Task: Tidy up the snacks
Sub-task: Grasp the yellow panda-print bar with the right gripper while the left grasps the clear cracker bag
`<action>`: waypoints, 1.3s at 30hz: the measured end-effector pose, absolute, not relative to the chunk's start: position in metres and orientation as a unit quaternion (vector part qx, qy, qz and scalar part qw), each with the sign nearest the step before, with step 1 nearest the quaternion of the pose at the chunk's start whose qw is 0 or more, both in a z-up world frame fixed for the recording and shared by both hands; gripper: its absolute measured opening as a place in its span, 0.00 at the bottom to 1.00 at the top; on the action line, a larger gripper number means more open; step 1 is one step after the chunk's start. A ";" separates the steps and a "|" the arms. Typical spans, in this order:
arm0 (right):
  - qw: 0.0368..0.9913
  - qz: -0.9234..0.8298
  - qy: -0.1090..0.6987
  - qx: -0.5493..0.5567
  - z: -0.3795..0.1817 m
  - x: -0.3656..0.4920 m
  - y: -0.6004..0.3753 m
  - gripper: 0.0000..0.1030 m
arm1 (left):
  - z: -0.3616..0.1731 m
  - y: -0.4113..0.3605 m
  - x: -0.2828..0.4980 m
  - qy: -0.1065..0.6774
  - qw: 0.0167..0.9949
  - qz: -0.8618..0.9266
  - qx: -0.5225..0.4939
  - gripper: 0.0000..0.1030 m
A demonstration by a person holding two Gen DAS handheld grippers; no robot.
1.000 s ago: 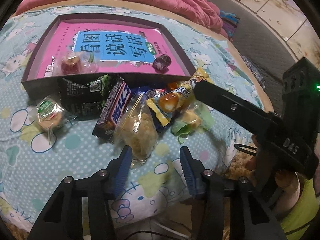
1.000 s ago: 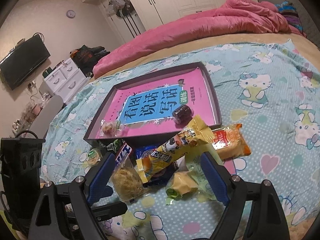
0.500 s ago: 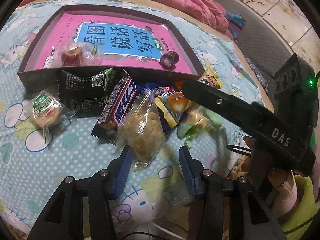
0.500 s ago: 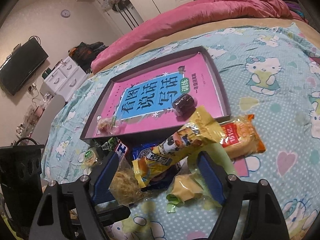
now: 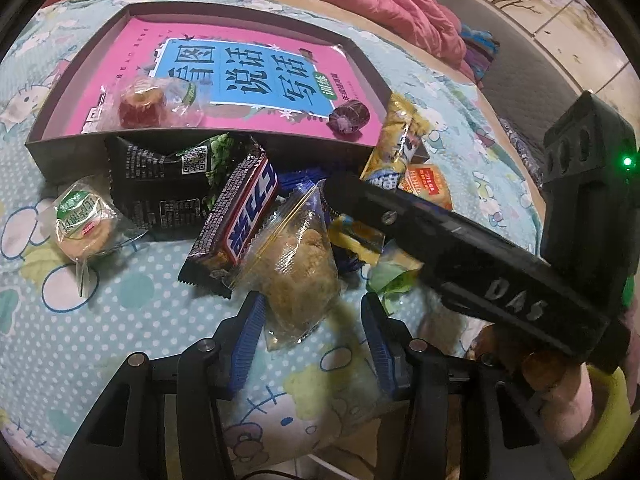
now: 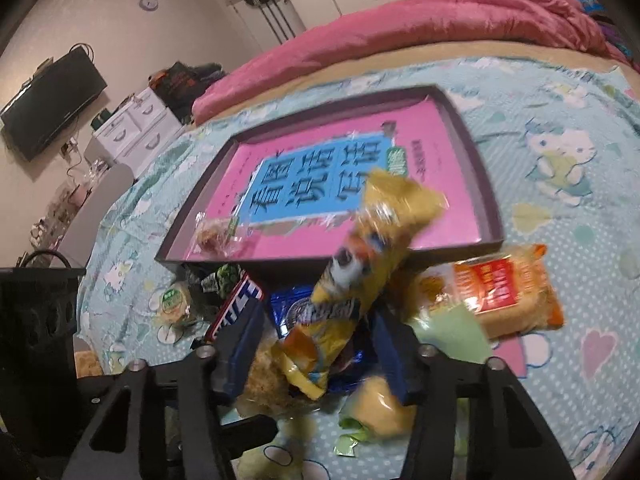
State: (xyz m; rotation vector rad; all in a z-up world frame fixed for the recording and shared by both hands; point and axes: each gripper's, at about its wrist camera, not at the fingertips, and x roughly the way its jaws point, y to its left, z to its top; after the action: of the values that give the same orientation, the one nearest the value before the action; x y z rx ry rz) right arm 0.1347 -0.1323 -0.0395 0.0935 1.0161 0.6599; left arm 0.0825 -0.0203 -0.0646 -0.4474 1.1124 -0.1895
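A dark shallow box (image 5: 208,144) with a pink book inside lies on the bed; it holds a red wrapped sweet (image 5: 142,102) and a dark round sweet (image 5: 349,115). In front lie a pile of snacks. My left gripper (image 5: 310,322) is open around the near end of a clear bag of crumbly cake (image 5: 298,268). My right gripper (image 6: 316,344) has its jaws around the lower end of a long yellow snack pack (image 6: 368,248), which stands tilted up over the box (image 6: 486,200); the view is blurred.
A Snickers bar (image 5: 236,224), a black pack (image 5: 168,188), a round green-label cake (image 5: 82,224), an orange pack (image 6: 504,292), a blue pack (image 6: 292,308) and a green-wrapped cake (image 6: 384,404) lie nearby. A pink quilt (image 6: 440,28) lies behind.
Both grippers have moved forward into the pile. The left jaws now flank the clear cake bag. The right jaws have narrowed around the yellow pack, whose far end has risen.
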 end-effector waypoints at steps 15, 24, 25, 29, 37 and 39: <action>0.838 0.290 0.462 0.005 -0.041 0.140 -0.132 0.25 | -0.076 -0.022 0.104 0.528 0.811 -0.067 -0.242 0.53; 0.848 0.290 0.444 0.018 -0.029 0.139 -0.140 0.25 | -0.082 -0.006 0.106 0.523 0.802 -0.065 -0.281 0.40; 0.849 0.290 0.441 0.019 -0.027 0.139 -0.141 0.25 | -0.083 -0.004 0.105 0.521 0.800 -0.066 -0.289 0.39; 0.852 0.291 0.434 0.026 -0.023 0.139 -0.143 0.25 | -0.082 -0.003 0.102 0.520 0.799 -0.070 -0.293 0.39; 0.854 0.294 0.427 0.034 -0.019 0.138 -0.146 0.25 | -0.069 0.000 0.090 0.516 0.801 -0.084 -0.293 0.38; 0.855 0.295 0.426 0.035 -0.018 0.137 -0.147 0.25 | -0.062 0.001 0.088 0.510 0.806 -0.086 -0.290 0.38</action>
State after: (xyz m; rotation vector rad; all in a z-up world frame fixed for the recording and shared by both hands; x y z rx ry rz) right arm 0.1373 -0.1465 -0.0176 0.0737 0.8964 0.6197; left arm 0.0880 0.0014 -0.0620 -0.6198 1.0913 -0.1848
